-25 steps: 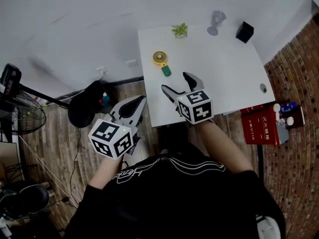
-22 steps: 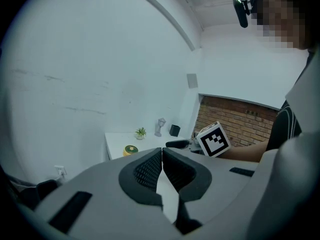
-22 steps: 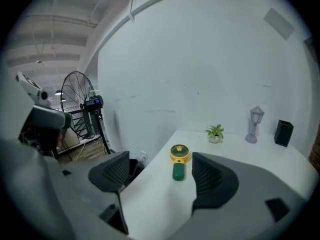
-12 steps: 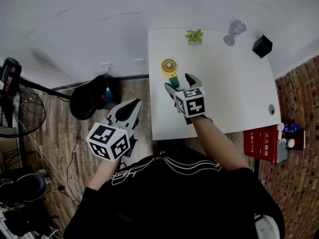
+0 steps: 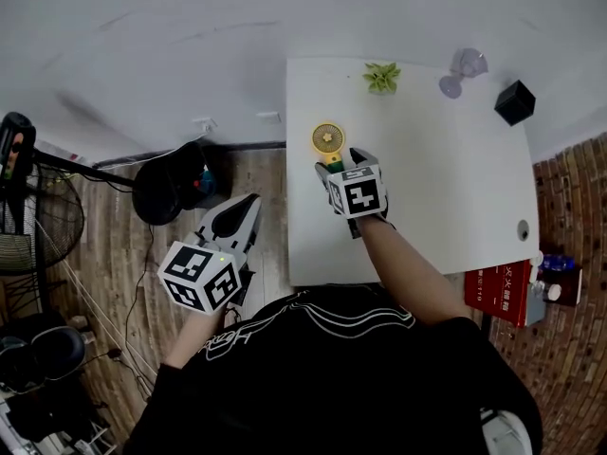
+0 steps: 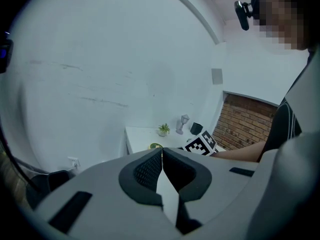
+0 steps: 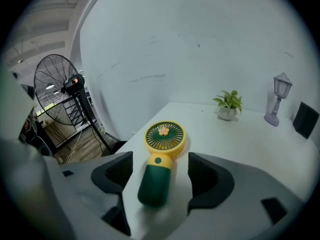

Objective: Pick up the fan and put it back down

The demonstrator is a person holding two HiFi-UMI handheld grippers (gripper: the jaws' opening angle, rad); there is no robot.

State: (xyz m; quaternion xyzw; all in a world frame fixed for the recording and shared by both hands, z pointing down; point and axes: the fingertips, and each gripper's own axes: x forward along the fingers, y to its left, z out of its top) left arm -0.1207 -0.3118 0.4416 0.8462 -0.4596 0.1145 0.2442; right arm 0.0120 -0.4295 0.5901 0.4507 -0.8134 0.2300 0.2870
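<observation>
A small hand fan (image 5: 328, 140) with a yellow round head and a dark green handle lies flat near the left edge of the white table (image 5: 427, 188). My right gripper (image 5: 340, 159) is down over it, and its jaws are closing. In the right gripper view the green handle of the fan (image 7: 159, 176) lies between the two dark pads (image 7: 120, 171) with a gap on each side, so nothing presses on it. My left gripper (image 5: 242, 205) hangs over the wooden floor left of the table. Seen in its own view, the left gripper (image 6: 162, 156) is shut and empty.
At the table's far edge stand a small potted plant (image 5: 381, 76), a little lamp (image 5: 458, 67) and a black box (image 5: 515, 102). A standing floor fan (image 5: 28, 216) and a black round object (image 5: 166, 192) are on the floor at left. A red box (image 5: 503, 287) sits at right.
My right gripper has gone forward and down from the table's near edge until its jaws straddle the fan's handle. The left gripper has drifted slightly down and left, still shut.
</observation>
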